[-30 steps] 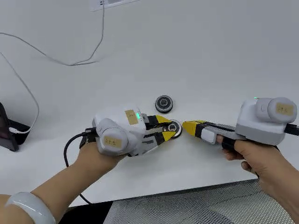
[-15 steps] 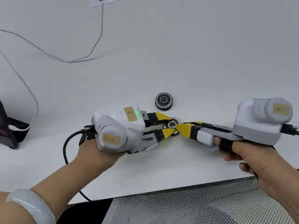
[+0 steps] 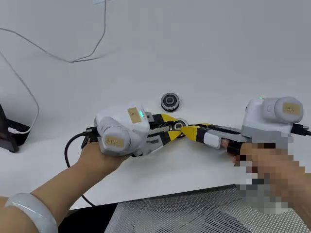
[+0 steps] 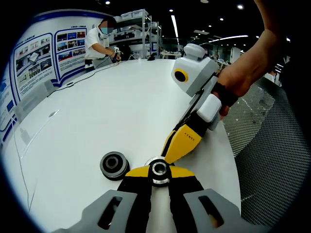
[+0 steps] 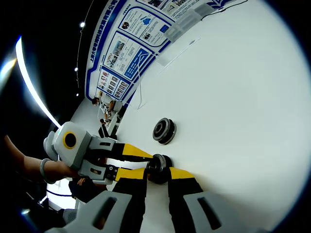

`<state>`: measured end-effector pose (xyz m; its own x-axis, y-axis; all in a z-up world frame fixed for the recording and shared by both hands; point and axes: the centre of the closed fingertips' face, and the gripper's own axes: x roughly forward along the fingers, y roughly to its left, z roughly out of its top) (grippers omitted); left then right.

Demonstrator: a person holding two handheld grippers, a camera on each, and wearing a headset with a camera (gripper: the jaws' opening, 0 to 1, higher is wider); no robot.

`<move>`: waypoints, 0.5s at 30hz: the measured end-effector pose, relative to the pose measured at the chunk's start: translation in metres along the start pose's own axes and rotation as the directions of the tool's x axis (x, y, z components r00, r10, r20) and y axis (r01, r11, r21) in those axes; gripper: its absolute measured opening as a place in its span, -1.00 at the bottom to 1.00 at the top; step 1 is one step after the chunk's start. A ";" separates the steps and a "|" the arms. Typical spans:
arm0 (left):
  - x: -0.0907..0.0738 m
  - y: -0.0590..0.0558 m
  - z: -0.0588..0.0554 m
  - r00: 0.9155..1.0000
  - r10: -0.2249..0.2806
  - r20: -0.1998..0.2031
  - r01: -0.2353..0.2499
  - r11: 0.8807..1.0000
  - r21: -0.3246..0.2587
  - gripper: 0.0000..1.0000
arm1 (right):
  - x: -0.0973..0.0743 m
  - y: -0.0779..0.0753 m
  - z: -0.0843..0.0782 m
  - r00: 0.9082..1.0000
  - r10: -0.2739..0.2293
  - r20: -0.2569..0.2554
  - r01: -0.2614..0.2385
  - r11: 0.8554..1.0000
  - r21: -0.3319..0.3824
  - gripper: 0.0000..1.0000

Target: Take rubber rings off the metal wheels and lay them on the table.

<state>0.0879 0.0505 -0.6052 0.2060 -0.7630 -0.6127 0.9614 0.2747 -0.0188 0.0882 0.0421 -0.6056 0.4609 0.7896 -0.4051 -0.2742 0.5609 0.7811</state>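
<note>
A small metal wheel (image 3: pixel 179 125) with a black rubber ring is held just above the white table (image 3: pixel 218 68). My left gripper (image 3: pixel 176 127) is shut on it across its sides; in the left gripper view the wheel (image 4: pixel 159 169) sits between the yellow tips. My right gripper (image 3: pixel 184 130) meets it from the right, and its jaws close on the wheel's rim (image 5: pixel 158 164), where the ring sits. The left gripper (image 5: pixel 146 162) enters the right gripper view from the left. A second wheel (image 3: pixel 170 101) (image 4: pixel 114 165) (image 5: pixel 164 131) lies flat on the table just beyond.
A thin white cable (image 3: pixel 73 60) crosses the far table. A black cable (image 3: pixel 70 150) loops by the left hand, and a dark device (image 3: pixel 6 131) stands at the left edge. Grey mesh (image 3: pixel 194 213) lies below the table's front edge.
My right gripper has moved left from a short gap away to the wheel held by the left gripper. The left gripper has stayed shut on the wheel.
</note>
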 end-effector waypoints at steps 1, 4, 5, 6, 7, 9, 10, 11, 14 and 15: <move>0.000 0.000 0.000 1.000 0.000 0.000 0.000 1.000 0.000 -0.76 | 0.000 0.000 0.001 1.000 -0.001 0.003 0.001 1.000 0.000 -0.64; 0.000 0.000 0.000 1.000 0.000 0.000 0.000 1.000 0.000 -0.76 | -0.001 -0.001 0.001 1.000 -0.012 0.006 0.012 1.000 -0.012 -0.51; 0.000 0.000 0.000 1.000 0.000 0.000 0.000 1.000 0.000 -0.76 | -0.001 -0.001 0.001 1.000 -0.010 0.009 0.010 1.000 -0.014 -0.50; 0.000 0.000 0.000 1.000 -0.001 0.000 0.001 1.000 0.000 -0.76 | 0.000 0.001 -0.001 1.000 -0.001 0.001 0.001 1.000 -0.006 -0.50; 0.000 0.000 0.000 1.000 -0.001 0.000 0.001 1.000 0.001 -0.76 | 0.000 0.001 -0.001 1.000 0.003 -0.003 -0.003 1.000 -0.007 -0.50; 0.000 0.000 0.000 1.000 -0.001 0.000 0.001 1.000 0.000 -0.76 | 0.000 0.002 0.001 1.000 0.000 0.008 0.000 1.000 -0.011 -0.50; 0.000 0.000 0.001 1.000 -0.001 -0.001 0.001 1.000 0.001 -0.76 | -0.001 0.002 0.004 1.000 -0.007 0.025 0.007 1.000 -0.016 -0.50; 0.000 -0.001 0.001 1.000 -0.001 0.000 0.001 1.000 0.000 -0.76 | -0.002 0.002 0.006 0.999 -0.009 0.034 0.009 1.000 -0.014 -0.50; 0.000 -0.001 0.001 1.000 0.000 0.001 0.000 1.000 -0.001 -0.76 | -0.001 0.004 0.007 1.000 0.006 0.029 -0.006 1.000 -0.010 -0.50; 0.000 -0.001 0.001 1.000 0.000 0.001 0.000 1.000 -0.001 -0.76 | -0.001 0.005 0.005 1.000 0.011 0.020 -0.011 1.000 -0.009 -0.50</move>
<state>0.0875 0.0501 -0.6047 0.2061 -0.7637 -0.6118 0.9612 0.2752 -0.0197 0.0910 0.0430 -0.5992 0.4746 0.7908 -0.3866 -0.2872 0.5543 0.7812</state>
